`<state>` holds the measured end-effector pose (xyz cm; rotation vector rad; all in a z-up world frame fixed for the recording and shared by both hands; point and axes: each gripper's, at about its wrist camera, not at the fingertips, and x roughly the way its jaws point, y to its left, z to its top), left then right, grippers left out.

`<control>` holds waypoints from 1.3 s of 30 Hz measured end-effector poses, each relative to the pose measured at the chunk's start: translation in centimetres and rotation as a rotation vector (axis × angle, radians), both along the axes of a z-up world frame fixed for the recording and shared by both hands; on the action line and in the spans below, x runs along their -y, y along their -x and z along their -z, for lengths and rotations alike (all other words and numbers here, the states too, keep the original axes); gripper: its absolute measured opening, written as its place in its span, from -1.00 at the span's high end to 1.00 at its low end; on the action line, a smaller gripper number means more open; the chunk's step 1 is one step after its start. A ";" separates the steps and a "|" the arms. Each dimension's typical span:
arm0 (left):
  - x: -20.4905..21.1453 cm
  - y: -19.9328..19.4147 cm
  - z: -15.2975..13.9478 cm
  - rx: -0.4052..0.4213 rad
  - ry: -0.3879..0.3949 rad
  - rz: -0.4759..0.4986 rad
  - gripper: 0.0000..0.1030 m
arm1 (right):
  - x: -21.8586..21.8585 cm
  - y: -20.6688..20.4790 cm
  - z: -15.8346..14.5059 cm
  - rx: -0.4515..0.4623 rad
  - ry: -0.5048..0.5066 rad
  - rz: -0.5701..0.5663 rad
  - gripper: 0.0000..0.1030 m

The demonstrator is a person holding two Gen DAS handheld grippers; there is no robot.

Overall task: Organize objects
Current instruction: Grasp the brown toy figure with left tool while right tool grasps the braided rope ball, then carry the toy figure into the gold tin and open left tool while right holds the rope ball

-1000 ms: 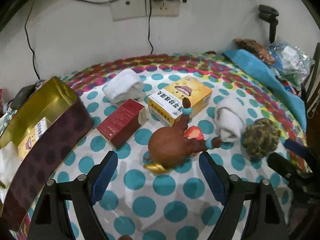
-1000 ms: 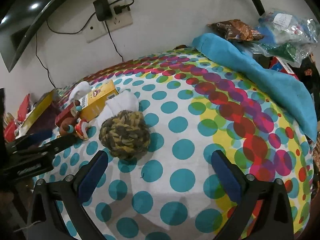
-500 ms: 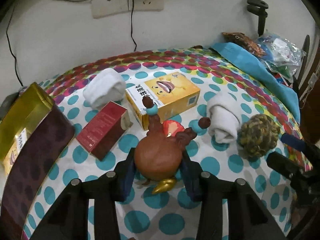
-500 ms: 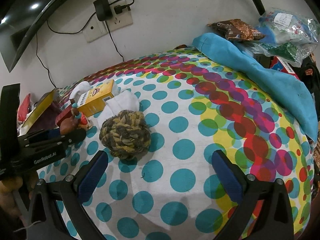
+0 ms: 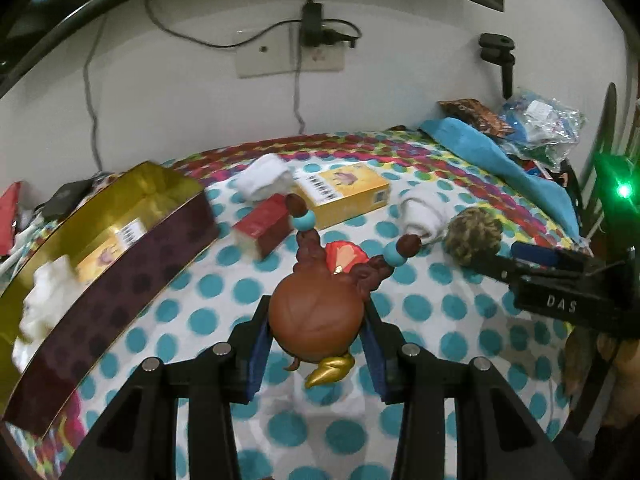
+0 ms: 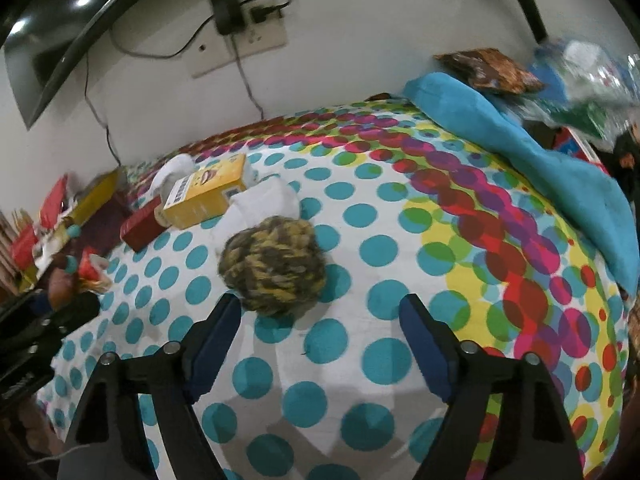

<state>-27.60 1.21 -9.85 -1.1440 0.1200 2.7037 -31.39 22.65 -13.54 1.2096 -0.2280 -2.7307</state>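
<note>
- Since a second ago, you closed your left gripper (image 5: 316,344) from wide open onto the brown toy figure (image 5: 314,320), and the toy rose off the dotted cloth (image 5: 440,320); your right gripper (image 6: 320,336) moved in on the yarn ball (image 6: 274,266), which had been further ahead of it.
- Your left gripper was clenched on the toy's round brown body, a blue pad pressed to each side, with the beaded antlers pointing toward 12 and 1 o'clock and the gold tip hanging at 6 o'clock.
- From the left wrist view, the gold-lined box (image 5: 120,248) lay at 9 to 10 o'clock of the toy, already holding a yellow carton and a white roll.
- The red box (image 5: 266,224) sat at 11 o'clock of the toy, touching the yellow box (image 5: 344,192) beyond it at 12 o'clock.
- One white rolled cloth (image 5: 266,182) lay at 11 o'clock behind the red box; another (image 5: 422,210) lay at 1 o'clock, just beside the yarn ball.
- Your right gripper stood open, its left finger touching or nearly touching the yarn ball's near edge, the ball sitting at 11 o'clock of the gap.
- A blue towel (image 6: 540,160) lay at 2 o'clock along the cloth's far edge.
</note>
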 end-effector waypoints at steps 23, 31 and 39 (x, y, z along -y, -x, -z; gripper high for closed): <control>6.9 -3.0 -0.1 -0.007 -0.128 -0.143 0.19 | 5.2 1.0 -1.0 -0.031 -0.186 -0.030 -0.02; 10.7 -3.4 -2.1 -0.056 -0.086 -0.274 0.19 | 3.8 2.0 0.0 0.044 -0.114 -0.006 -0.02; 16.3 -3.7 -3.5 -0.078 -0.048 -0.447 0.19 | 3.8 1.8 -0.1 0.037 -0.107 -0.019 -0.02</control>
